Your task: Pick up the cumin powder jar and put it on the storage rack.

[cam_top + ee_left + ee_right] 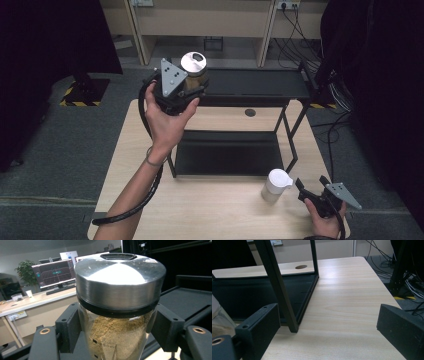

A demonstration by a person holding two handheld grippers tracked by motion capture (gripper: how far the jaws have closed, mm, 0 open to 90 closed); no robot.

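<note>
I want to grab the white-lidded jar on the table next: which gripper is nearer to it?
Right. The right gripper sits on the table just beside the white-lidded jar, jaws open. The left gripper is raised by the rack's upper shelf, shut on the steel-lidded jar.

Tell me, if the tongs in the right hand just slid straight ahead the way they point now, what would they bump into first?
Probably nothing soon: between the open right tongs lies bare light wooden tabletop out to its far edge. The black metal two-tier rack stands just left of that line, so its near leg might graze the left jaw.
</note>
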